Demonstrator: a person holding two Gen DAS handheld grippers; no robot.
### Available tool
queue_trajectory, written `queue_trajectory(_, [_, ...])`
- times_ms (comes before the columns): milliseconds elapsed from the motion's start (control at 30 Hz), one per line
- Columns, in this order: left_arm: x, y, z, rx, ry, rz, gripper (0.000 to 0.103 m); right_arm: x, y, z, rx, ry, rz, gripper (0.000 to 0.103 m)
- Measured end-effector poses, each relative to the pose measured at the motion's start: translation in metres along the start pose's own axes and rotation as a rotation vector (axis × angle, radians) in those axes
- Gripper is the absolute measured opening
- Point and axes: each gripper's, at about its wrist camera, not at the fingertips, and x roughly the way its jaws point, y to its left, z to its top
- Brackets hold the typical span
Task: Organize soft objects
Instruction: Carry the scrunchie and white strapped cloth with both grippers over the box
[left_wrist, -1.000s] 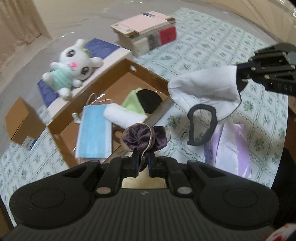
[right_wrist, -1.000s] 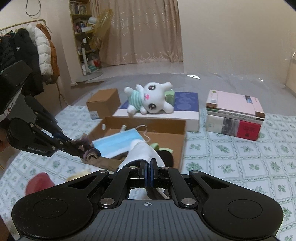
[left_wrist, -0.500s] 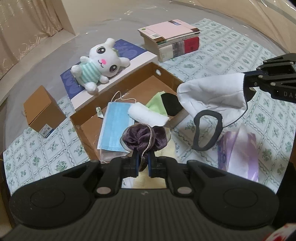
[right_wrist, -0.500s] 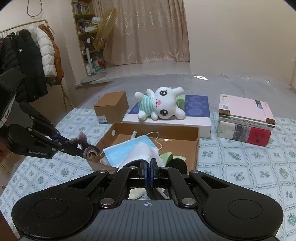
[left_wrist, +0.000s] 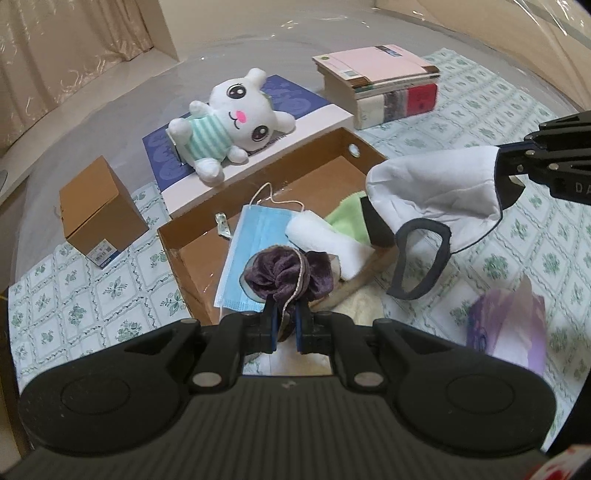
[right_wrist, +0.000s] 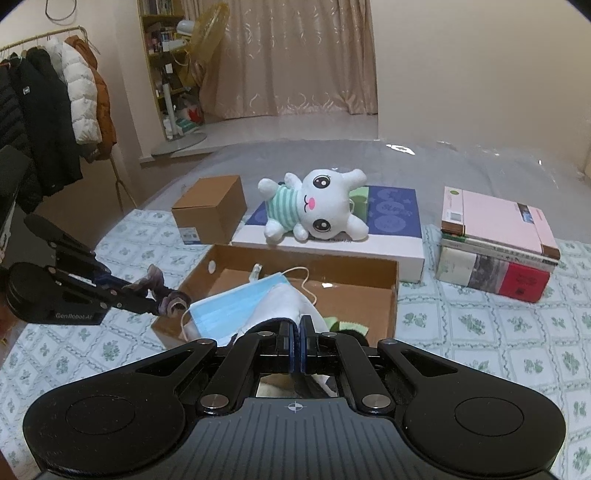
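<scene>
Left wrist view: a dark purple velvet scrunchie (left_wrist: 286, 273) is pinched in the left gripper (left_wrist: 285, 325), held over the near edge of the open brown cardboard box (left_wrist: 347, 146), ready for dropping in.

Right wrist view: a white fabric mask with black loops (right_wrist: 286, 308) is clamped in the right gripper (right_wrist: 296, 345), raised above the same box beside the pale blue surgical mask (right_wrist: 225, 308).

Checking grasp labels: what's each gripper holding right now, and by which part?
Left gripper pinches the purple scrunchie by its near edge. Right gripper holds the white cloth mask at one end, black ear loop dangling.
</scene>
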Motion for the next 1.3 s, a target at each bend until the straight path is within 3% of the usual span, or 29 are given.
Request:
queue_trajectory(433, [0.062,0.030,0.019,-0.127,-0.001,-0.011,0.008,0.061,-0.026,0.038,0.085,0.027,-0.003,0.003])
queue_trajectory(833, [0.110,0.033,0.033,-0.159,0.001,-0.020,0.008,0.112,-0.045,0.031,0.155,0.051,-0.031,0.003])
queue_trajectory(1300, [0.150,0.038,0.036,-0.156,0.024,-0.025,0.008,0.164,-0.049,0.004,0.132,0.133,-0.048,0.003])
